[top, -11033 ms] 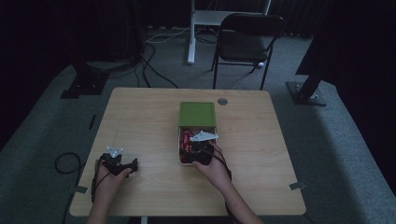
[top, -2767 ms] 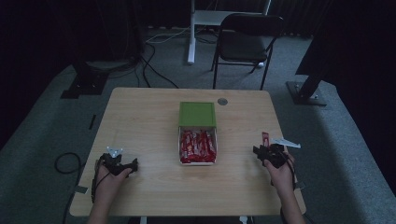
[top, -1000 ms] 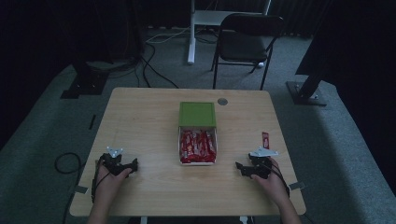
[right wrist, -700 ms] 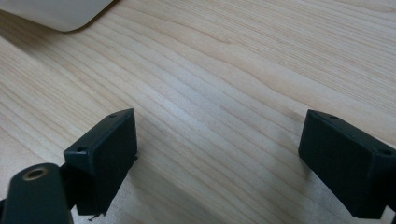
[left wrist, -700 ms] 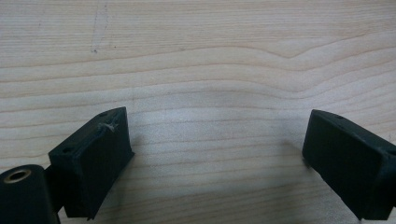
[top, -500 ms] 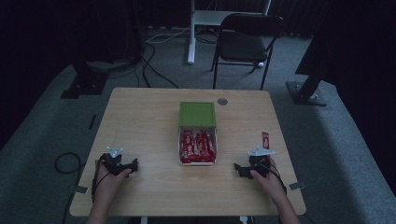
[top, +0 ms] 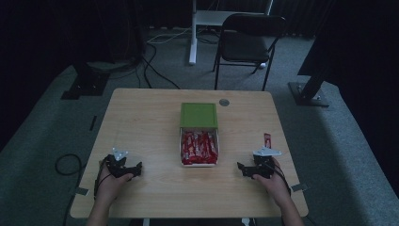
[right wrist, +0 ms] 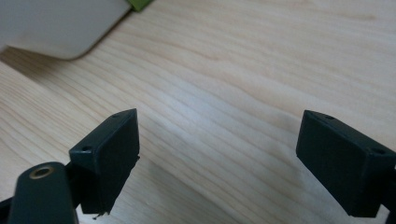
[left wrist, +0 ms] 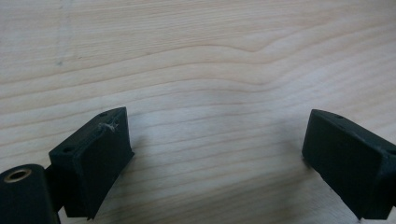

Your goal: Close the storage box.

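Both my hands rest low on the counter (top: 155, 113), left gripper (top: 137, 169) at 8 o'clock, right gripper (top: 241, 169) at 4, fingers wide and empty, the right's just opened.

The pale wooden desk (left wrist: 210, 56) looks smooth and matt; the red candy bars' wrappers (top: 199, 146) look glossy; the black tongs (right wrist: 217, 163) look matt plastic.

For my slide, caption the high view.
Both grippers rest open on the table beside a box of red bars.

Right gripper (top: 241, 168) leaves the box (top: 199, 163), sets one red bar (top: 267, 140) aside, jaws just opening (empty).
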The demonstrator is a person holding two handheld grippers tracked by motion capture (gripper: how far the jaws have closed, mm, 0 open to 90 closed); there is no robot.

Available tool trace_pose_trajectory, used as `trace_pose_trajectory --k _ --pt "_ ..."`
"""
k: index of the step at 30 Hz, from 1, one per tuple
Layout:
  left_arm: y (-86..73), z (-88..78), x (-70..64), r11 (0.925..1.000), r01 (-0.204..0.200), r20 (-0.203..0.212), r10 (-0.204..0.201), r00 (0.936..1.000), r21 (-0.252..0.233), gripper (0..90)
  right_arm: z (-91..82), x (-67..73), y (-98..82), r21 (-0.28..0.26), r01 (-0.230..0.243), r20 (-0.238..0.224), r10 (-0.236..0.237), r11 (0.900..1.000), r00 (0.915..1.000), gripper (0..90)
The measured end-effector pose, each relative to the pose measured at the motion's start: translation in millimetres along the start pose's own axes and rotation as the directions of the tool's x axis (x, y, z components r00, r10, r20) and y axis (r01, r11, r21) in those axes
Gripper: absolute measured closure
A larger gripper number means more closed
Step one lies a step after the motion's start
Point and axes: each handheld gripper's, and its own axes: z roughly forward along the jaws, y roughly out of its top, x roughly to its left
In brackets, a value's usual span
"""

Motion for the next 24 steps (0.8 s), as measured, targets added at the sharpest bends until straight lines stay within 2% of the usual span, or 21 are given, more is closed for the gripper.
trace_pose_trajectory --k 5,9,17,19,22,24 --pt "5.8 -4.6 -9.8 0.9994 -0.028 0.045 0.029 0.9986 -0.02 8.6 -4.4 4.9 4.5 -0.017 0.024 -0.017 -0.025 1.0 0.9995 12.5" --pt "8.7 -7.2 -17.4 0.9986 -0.032 0.093 0.036 0.995 -0.041 8.6 -6.5 8.5 7.0 -0.024 0.039 -0.028 -0.04 0.999 0.9988 12.5" --pt "14.0 -10.6 -35.6 0.9917 -0.109 0.146 0.118 0.9822 -0.068 8.6 -14.3 13.2 15.2 -0.052 0.055 -0.048 -0.057 0.997 0.9972 12.5" --pt "14.7 -10.8 -37.5 0.9905 -0.116 0.151 0.126 0.9804 -0.074 8.5 -15.3 14.3 16.4 -0.057 0.053 -0.054 -0.056 0.997 0.997 12.5" --pt "17.7 -12.4 -43.8 0.9872 -0.126 0.181 0.142 0.9731 -0.097 8.5 -18.5 17.9 20.6 -0.073 0.054 -0.068 -0.059 0.996 0.9959 12.5" --pt "19.9 -14.0 -46.7 0.9843 -0.136 0.187 0.155 0.9701 -0.113 8.6 -20.0 19.5 23.0 -0.084 0.058 -0.074 -0.064 0.995 0.9952 12.5"
